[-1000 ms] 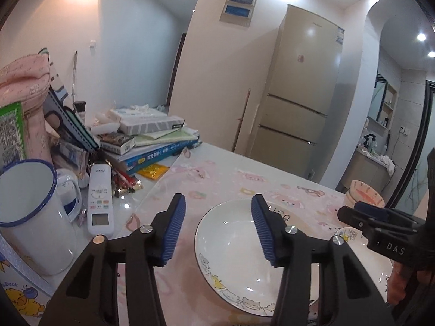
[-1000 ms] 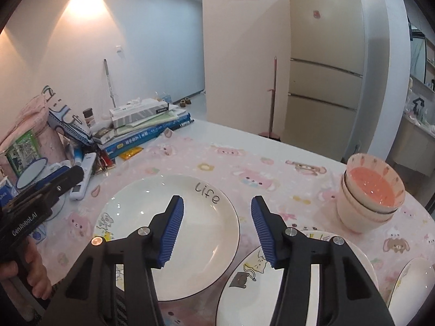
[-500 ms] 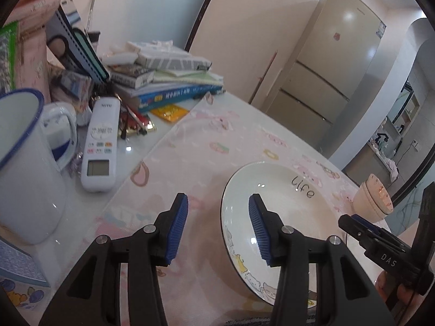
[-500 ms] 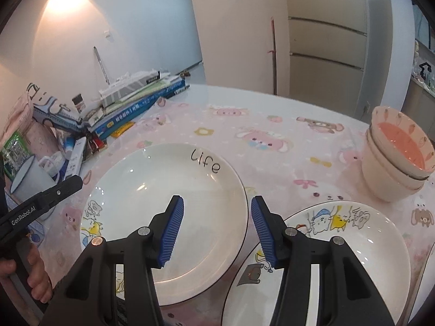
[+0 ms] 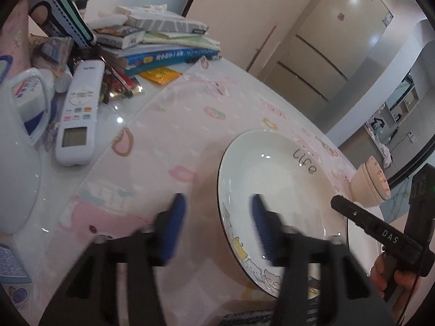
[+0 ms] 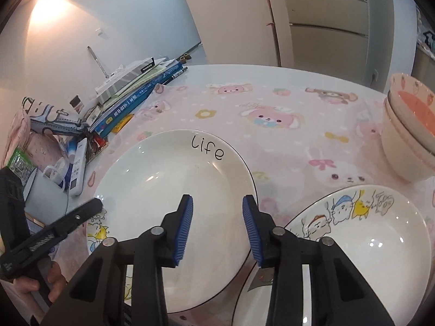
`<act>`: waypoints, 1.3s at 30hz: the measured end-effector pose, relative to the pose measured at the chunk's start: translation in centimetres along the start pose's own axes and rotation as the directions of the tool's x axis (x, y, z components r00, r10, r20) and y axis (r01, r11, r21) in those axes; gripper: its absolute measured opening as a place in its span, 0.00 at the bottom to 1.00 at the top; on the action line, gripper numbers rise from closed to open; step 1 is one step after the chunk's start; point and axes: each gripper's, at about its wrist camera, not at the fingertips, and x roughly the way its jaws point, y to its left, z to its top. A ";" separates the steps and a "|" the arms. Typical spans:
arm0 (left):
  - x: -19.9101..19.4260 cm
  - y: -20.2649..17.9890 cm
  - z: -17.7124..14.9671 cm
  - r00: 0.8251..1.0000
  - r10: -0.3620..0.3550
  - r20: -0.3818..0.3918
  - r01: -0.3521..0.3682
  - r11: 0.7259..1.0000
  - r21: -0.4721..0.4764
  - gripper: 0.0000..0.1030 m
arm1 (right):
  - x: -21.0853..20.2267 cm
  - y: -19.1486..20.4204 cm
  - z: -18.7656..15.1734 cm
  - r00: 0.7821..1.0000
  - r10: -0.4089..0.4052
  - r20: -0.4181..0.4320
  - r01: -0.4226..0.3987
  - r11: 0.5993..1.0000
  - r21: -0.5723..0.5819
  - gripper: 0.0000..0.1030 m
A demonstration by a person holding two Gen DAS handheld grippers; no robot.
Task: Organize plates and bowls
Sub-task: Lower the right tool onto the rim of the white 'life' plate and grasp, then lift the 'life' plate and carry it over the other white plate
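Observation:
A white deep plate marked "Life" [image 6: 168,190] lies on the pink cartoon tablecloth; it also shows in the left wrist view [image 5: 272,184]. A second plate with cartoon animals [image 6: 353,244] lies to its right. Stacked pink bowls [image 6: 407,133] stand at the far right, also in the left wrist view [image 5: 369,187]. My right gripper [image 6: 217,228] is open and empty above the Life plate's near right part. My left gripper [image 5: 217,228] is open, blurred, straddling that plate's left rim from above.
At the left stand a white enamel mug [image 5: 16,163], a white remote [image 5: 78,114] and a stack of books [image 5: 163,46]. A pink bag [image 6: 24,135] sits behind. A fridge [image 5: 334,40] stands beyond the table.
Both grippers have tilted down and come closer to the table. The left gripper has moved toward the Life plate's left rim; the right has lowered over the plate.

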 end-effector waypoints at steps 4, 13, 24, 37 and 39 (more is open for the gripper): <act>0.6 0.3 -0.1 0.999 -0.011 -0.040 0.011 1.000 -0.013 0.22 | -0.2 0.0 -0.2 0.999 -0.024 0.031 0.024 1.000 -0.004 0.34; 0.8 -1.0 -0.4 0.998 0.037 -0.043 -0.035 0.998 0.054 0.19 | 0.3 -0.8 0.5 0.993 -0.117 0.010 0.117 0.992 -0.043 0.32; 1.4 -2.0 -0.4 0.997 0.033 -0.063 -0.026 0.994 0.103 0.19 | 2.6 -0.5 0.4 0.991 -0.096 -0.091 0.081 0.984 -0.156 0.25; 1.3 -2.1 -0.4 0.997 0.052 -0.064 -0.045 0.993 0.113 0.18 | 2.3 -1.2 0.7 0.991 -0.067 -0.113 0.064 0.997 -0.033 0.20; 1.0 -2.0 -0.2 0.995 0.072 -0.064 -0.065 0.992 0.105 0.18 | 2.0 -1.0 0.5 0.993 -0.040 -0.113 0.038 0.999 -0.024 0.20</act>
